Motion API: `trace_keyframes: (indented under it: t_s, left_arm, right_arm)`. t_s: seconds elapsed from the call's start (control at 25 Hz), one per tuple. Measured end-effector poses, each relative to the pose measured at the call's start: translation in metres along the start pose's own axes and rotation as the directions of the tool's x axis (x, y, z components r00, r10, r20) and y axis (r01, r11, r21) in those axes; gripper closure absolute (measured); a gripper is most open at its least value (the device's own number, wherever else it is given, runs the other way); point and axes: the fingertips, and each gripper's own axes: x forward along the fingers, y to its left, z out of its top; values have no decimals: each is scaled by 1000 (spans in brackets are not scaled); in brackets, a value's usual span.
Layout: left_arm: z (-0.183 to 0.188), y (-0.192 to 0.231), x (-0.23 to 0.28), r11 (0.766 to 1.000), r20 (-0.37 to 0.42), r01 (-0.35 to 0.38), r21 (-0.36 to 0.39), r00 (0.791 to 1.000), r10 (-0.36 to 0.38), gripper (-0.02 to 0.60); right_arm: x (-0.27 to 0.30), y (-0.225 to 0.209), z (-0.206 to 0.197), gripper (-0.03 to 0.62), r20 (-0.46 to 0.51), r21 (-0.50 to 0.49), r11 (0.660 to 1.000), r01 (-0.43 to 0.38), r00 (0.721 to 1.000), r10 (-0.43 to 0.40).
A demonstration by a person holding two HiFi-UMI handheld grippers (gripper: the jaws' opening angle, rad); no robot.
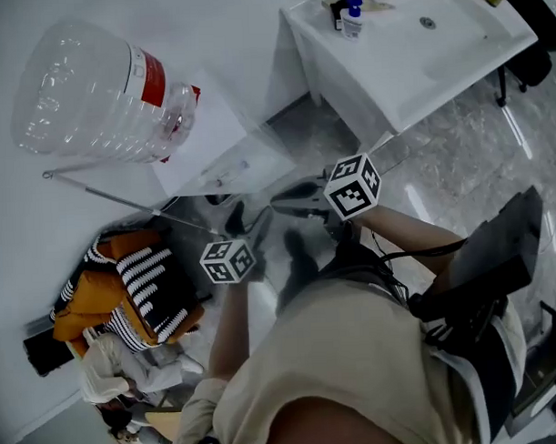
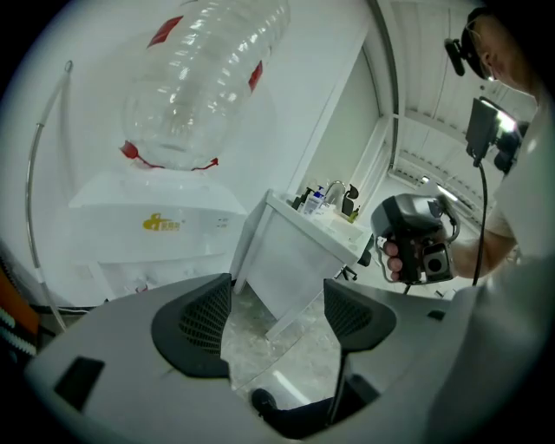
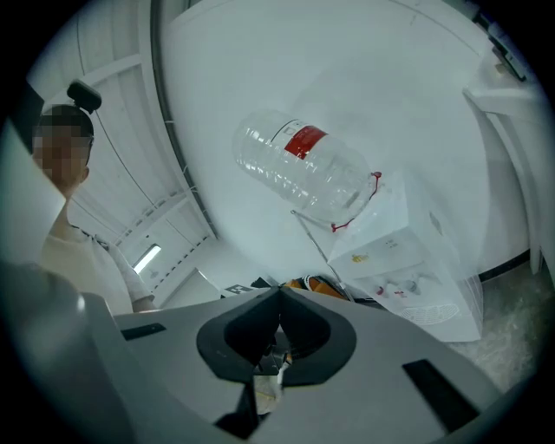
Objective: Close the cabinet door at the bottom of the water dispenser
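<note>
You face the water dispenser (image 2: 156,221) ahead of your left gripper's (image 2: 277,312) spread fingers and your right gripper's (image 3: 277,328) closed, empty fingers; approaching, you'll likely need to reach low and push its door.

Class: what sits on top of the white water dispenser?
A large clear water bottle with a red label, inverted on the dispenser. Its mouth is hidden inside the dispenser top.

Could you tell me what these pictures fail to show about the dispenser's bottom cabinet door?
Head view: of the water dispenser mostly the top shows; the door's state cannot be told.
Left gripper view: the left gripper body hides its base.
Right gripper view: the right gripper body hides its lower part.
</note>
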Motion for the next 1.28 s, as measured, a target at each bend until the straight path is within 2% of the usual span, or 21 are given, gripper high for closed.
trace_keyframes:
  t_s: [0.2, 0.32, 0.4, 0.52, 0.6, 0.72, 0.84, 1.0, 1.28]
  left_arm:
    - [23, -25, -2, 1000, 92, -24, -7, 995, 24, 249]
    - [42, -34, -7, 1000, 136, -18, 21, 991, 15, 249]
    - [54, -37, -10, 999, 155, -23, 48, 988, 15, 249]
    - [65, -41, -16, 998, 171, -12, 67, 985, 0, 257]
    - [67, -44, -26, 998, 199, -33, 52, 980, 22, 295]
    - [65, -39, -46, 994, 247, -101, 28, 965, 91, 420]
    - [61, -39, -58, 991, 262, -135, 17, 957, 126, 565]
    - [61, -44, -68, 990, 252, -139, 20, 959, 130, 586]
    - [74, -41, -96, 981, 262, -168, 92, 955, 139, 588]
  right_arm:
    - [-16, 17, 3, 578, -81, -55, 998, -38, 996, 34]
    - [-25, 21, 7, 578, -50, -97, 995, -8, 999, 3]
    - [-30, 24, 13, 579, -16, -163, 986, 24, 999, -27]
    - [-35, 30, 21, 579, 38, -291, 952, 96, 995, -89]
    - [-33, 36, 25, 579, 37, -350, 932, 96, 995, -89]
    - [-18, 45, 27, 579, -7, -373, 928, 18, 1000, -22]
    - [-8, 53, 23, 579, -46, -361, 931, -46, 998, 32]
    - [0, 60, 15, 578, -74, -359, 930, -77, 996, 54]
    - [28, 65, 13, 578, -76, -347, 934, -82, 995, 60]
